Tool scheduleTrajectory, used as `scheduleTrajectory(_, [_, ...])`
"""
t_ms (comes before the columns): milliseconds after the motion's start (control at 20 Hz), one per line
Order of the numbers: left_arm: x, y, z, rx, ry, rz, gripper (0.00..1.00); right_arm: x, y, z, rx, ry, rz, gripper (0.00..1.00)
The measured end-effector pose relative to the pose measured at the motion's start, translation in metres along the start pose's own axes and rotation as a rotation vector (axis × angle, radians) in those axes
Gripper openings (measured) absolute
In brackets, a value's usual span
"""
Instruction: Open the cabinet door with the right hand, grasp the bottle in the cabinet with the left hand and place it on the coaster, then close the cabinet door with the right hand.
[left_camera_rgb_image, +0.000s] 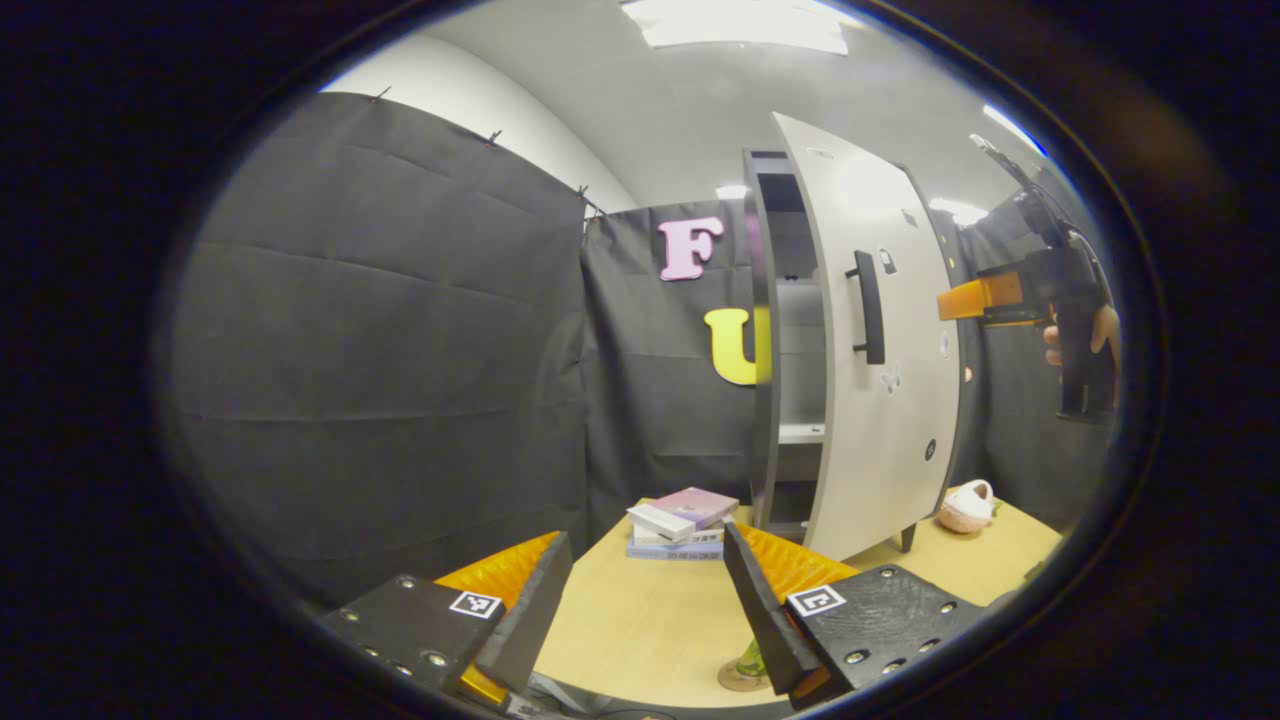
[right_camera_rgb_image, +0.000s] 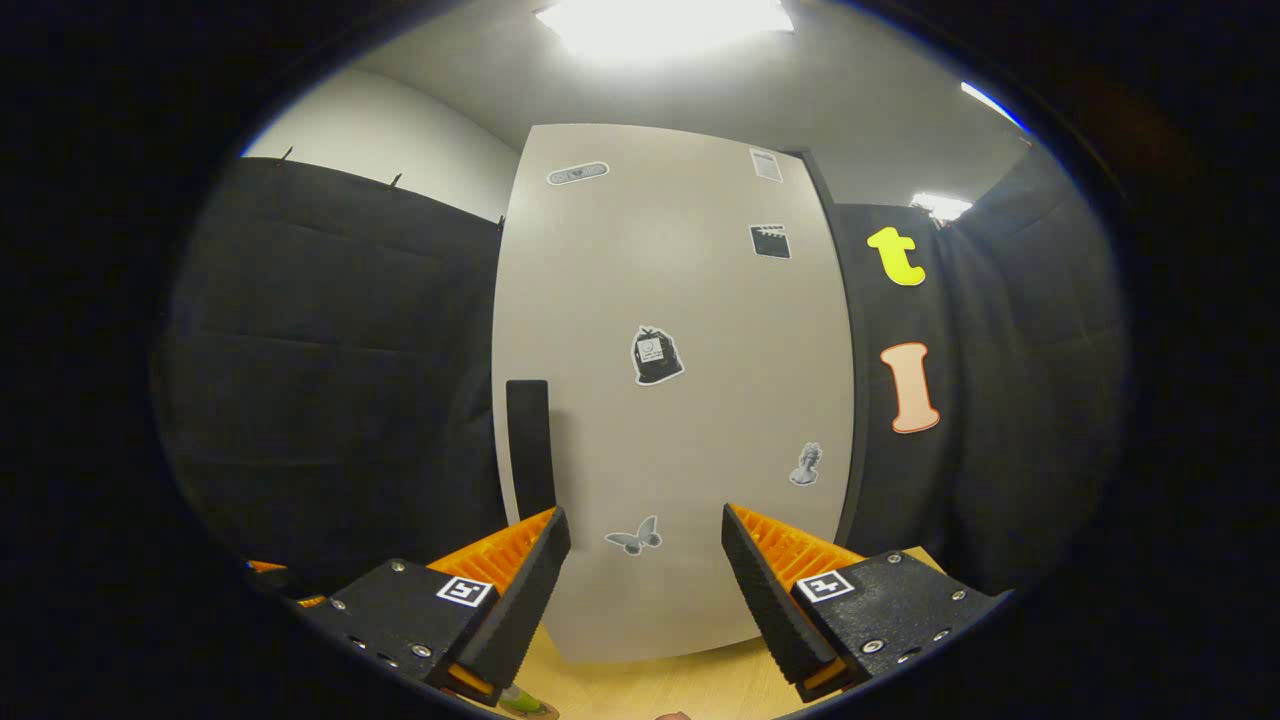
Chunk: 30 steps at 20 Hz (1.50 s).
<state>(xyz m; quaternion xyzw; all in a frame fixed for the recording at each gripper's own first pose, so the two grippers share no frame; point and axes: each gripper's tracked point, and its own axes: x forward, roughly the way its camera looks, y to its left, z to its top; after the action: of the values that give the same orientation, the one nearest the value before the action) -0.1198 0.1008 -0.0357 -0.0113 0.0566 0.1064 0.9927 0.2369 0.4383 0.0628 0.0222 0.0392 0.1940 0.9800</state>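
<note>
While the cabinet (left_camera_rgb_image: 790, 340) stands on the table (left_camera_rgb_image: 640, 620) with its door (left_camera_rgb_image: 880, 350) swung partly open, the left gripper view looks into the gap and shows pale shelves inside. A black handle (left_camera_rgb_image: 868, 305) runs upright on the door's outer face, and several small stickers dot that face. In the right gripper view the door (right_camera_rgb_image: 680, 400) fills the middle of the scene, the handle (right_camera_rgb_image: 530, 445) sitting near its left edge, just above the left finger of the right gripper (right_camera_rgb_image: 645, 580).

Both grippers are released, jaws spread wide with nothing between them. The left gripper (left_camera_rgb_image: 645, 600) hangs low over the table. The right gripper (left_camera_rgb_image: 985, 298), held by a hand (left_camera_rgb_image: 1075, 335), hovers beside the door's free edge, apart from the handle.

A stack of books (left_camera_rgb_image: 680, 522) lies on the table just left of the cabinet, and a small pink and white object (left_camera_rgb_image: 968, 505) lies near its right foot.

At the bottom edge of the left gripper view, the bottle (left_camera_rgb_image: 750, 660) stands on the coaster (left_camera_rgb_image: 742, 678), mostly hidden behind the gripper's right finger.
</note>
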Motion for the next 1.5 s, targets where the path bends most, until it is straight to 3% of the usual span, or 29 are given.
scheduleTrajectory(50, [0.002,-0.002,0.007,0.003,-0.003,-0.012,0.87,-0.006,-0.005,0.001,-0.002,-0.001,-0.008,0.94])
scheduleTrajectory(100, [0.005,-0.006,0.014,0.001,-0.009,-0.029,0.91,-0.011,-0.011,0.0,-0.004,-0.004,-0.018,0.94])
scheduleTrajectory(150, [0.007,-0.011,0.022,-0.005,-0.018,-0.047,0.87,-0.018,-0.016,-0.001,-0.007,-0.006,-0.03,0.95])
scheduleTrajectory(500, [0.015,-0.028,0.061,-0.022,-0.057,-0.12,0.91,-0.068,-0.053,-0.016,-0.029,-0.001,-0.119,0.91])
scheduleTrajectory(600, [0.015,-0.035,0.064,-0.01,-0.055,-0.136,0.87,-0.083,-0.065,-0.02,-0.043,-0.002,-0.152,0.94])
scheduleTrajectory(900, [0.009,-0.05,0.073,0.013,-0.062,-0.174,0.91,-0.123,-0.099,-0.029,-0.021,-0.011,-0.239,0.94])
scheduleTrajectory(1500, [-0.004,-0.08,0.072,0.033,-0.064,-0.225,0.88,-0.173,-0.15,-0.064,0.029,0.027,-0.356,0.94])
